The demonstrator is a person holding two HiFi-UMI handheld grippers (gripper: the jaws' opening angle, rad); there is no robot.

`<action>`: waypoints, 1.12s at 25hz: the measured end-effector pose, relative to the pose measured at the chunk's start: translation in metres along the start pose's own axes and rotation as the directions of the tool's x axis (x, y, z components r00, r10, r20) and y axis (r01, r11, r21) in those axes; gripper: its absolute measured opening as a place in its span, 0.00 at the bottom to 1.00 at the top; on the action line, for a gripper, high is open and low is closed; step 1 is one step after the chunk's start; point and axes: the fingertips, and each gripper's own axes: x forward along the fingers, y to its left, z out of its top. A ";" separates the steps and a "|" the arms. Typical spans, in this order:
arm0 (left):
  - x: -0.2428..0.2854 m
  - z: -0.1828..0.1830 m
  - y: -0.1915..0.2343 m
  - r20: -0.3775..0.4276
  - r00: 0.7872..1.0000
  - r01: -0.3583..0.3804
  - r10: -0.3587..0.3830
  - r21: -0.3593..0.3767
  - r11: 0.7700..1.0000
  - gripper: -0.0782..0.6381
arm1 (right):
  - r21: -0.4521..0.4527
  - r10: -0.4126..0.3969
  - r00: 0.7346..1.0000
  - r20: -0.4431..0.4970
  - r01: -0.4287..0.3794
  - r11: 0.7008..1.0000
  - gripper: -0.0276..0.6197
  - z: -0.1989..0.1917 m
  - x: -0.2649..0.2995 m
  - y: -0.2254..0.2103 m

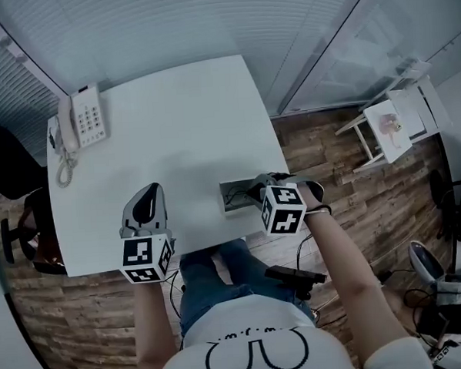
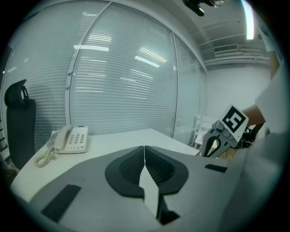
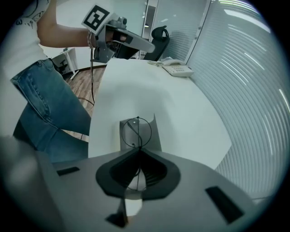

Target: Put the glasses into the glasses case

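Note:
A grey glasses case (image 3: 157, 138) lies open on the white table (image 1: 173, 121), close to its front edge (image 1: 233, 197). My right gripper (image 3: 137, 152) points steeply down right above the case. It is shut on thin wire-rimmed glasses (image 3: 137, 132), whose round lens hangs just over the case. In the head view this gripper (image 1: 258, 189) covers the case's right end. To the left of the case, over bare table, my left gripper (image 1: 148, 195) is shut with nothing in it (image 2: 144, 152). The left gripper view shows the right gripper (image 2: 213, 146) from the side.
A white desk phone (image 1: 84, 118) with a coiled cord sits at the table's far left corner (image 2: 70, 138). A black office chair (image 1: 6, 176) stands left of the table. To the right, on the wooden floor, stands a small white side table (image 1: 389, 129). Window blinds run behind the table.

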 end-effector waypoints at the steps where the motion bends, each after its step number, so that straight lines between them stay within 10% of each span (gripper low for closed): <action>1: 0.000 -0.001 -0.001 -0.003 1.000 -0.003 0.003 0.000 1.000 0.13 | 0.000 -0.002 1.000 -0.009 0.002 1.000 0.07 -0.002 0.005 0.000; 15: -0.009 -0.013 -0.009 -0.022 0.998 -0.052 0.052 -0.001 0.999 0.13 | -0.095 -0.064 0.996 -0.063 0.058 0.994 0.08 -0.001 0.025 0.014; 28: -0.024 -0.017 -0.042 -0.008 0.998 -0.055 0.055 0.010 0.998 0.13 | 0.035 -0.137 0.988 0.068 0.135 0.990 0.16 -0.010 -0.007 0.011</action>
